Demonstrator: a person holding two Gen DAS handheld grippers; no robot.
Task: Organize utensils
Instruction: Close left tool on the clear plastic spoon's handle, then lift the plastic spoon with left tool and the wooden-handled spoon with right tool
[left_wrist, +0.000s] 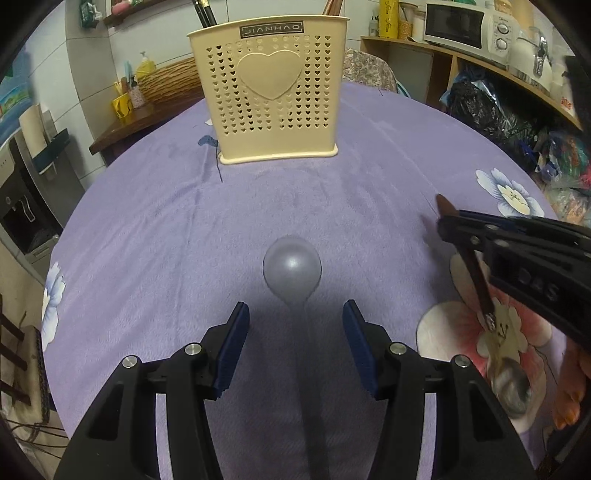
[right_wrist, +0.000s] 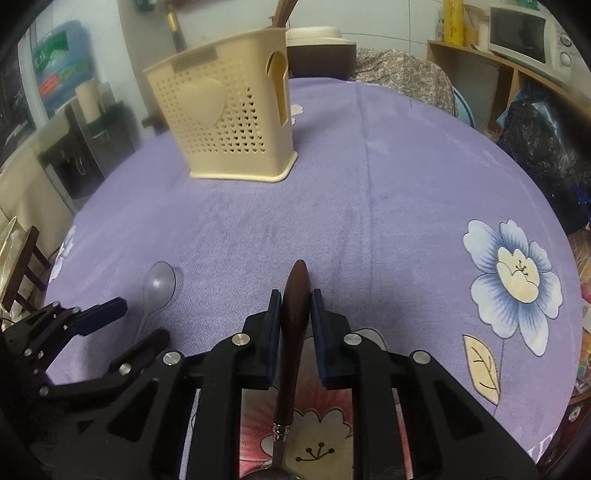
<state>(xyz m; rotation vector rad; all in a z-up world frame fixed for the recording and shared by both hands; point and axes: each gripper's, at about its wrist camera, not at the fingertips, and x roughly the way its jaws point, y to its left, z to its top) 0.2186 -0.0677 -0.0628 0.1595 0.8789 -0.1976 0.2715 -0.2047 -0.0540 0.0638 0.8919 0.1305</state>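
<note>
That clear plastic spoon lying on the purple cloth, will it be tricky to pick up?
Probably a little. The plastic spoon looks thin and translucent, so likely light and slightly bendy. Its glossy surface may slip between the left gripper's open pads. Lying flat on the soft tablecloth, its slim handle offers little height to pinch.

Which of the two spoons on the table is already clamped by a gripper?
The wooden-handled spoon: the right gripper pinches its dark brown handle. The translucent plastic spoon just lies between the left gripper's open jaws.
</note>
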